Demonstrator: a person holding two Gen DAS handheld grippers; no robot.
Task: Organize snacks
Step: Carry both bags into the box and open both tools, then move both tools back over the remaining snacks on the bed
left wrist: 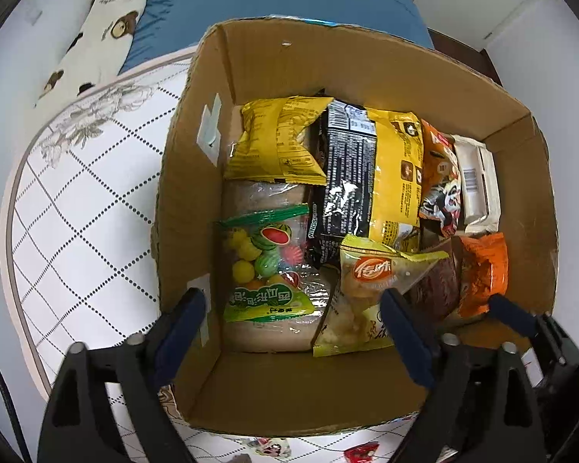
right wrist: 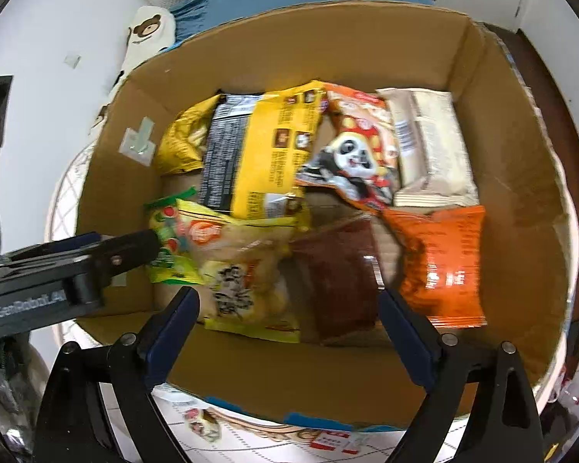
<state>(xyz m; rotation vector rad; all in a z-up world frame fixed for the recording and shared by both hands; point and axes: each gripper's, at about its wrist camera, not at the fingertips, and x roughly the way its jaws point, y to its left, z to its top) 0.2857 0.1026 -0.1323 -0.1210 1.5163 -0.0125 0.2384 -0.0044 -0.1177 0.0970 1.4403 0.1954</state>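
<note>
Both grippers, left (left wrist: pixel 293 308) and right (right wrist: pixel 287 308), hang spread wide and empty over the cardboard box (left wrist: pixel 366 65). Judged from here, a lowering finger could snag the loosely piled yellow snack bag (right wrist: pixel 247 281) or strike the box's near wall.

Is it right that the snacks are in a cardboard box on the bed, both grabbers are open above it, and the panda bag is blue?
Almost. The panda bag is orange and red, not blue, as the right wrist view shows. The rest holds: the snacks lie in the cardboard box, and the left gripper and right gripper are open above it.
</note>
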